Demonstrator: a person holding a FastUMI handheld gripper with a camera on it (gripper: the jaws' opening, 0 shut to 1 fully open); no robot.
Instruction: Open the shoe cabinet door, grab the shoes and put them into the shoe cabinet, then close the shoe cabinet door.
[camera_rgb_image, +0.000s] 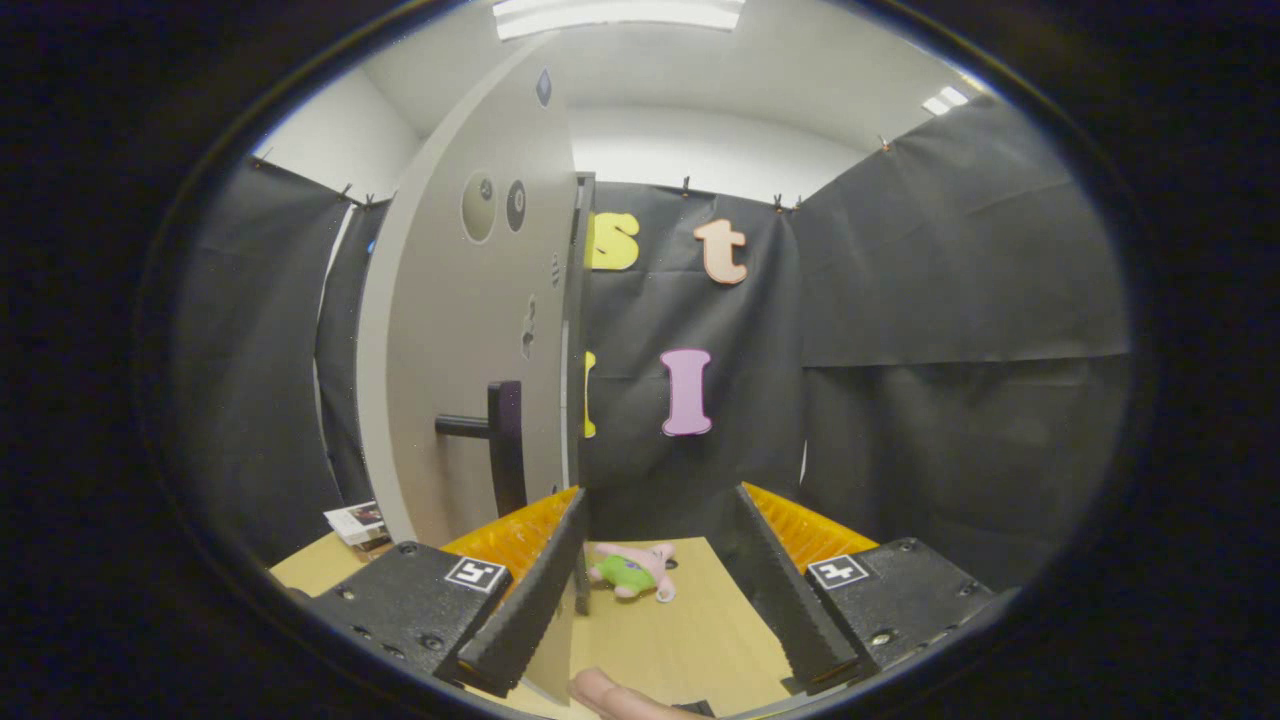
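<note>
We see our tongs (660, 590) standing wide apart, with bare table between the two fingers and nothing held in them. The free edge of the shoe cabinet door (470, 330) lies just inside the left finger (530, 600), so close that we cannot tell whether the two are touching; the right finger (790, 590) is well apart from the door. The door itself is a pale grey panel that rises ahead and to the left of the tongs, seen at a steep angle, nearly edge-on along its right side. A dark bar handle (500, 445) stands out from the panel low down, just above and beyond the left finger. Higher on the panel we see two round marks side by side and a small dark diamond shape near the top. Between the fingers and a little ahead of them, a small plush toy (635, 570) in pink and green lies on the light wooden table (690, 640). Close below the tongs, at the near edge of the table, a fingertip (610, 692) of a person pokes in. Left of the door, beyond the left finger, a small stack of printed cards (355, 522) rests on the table. Black cloth hangs as the wall beyond the table.
</note>
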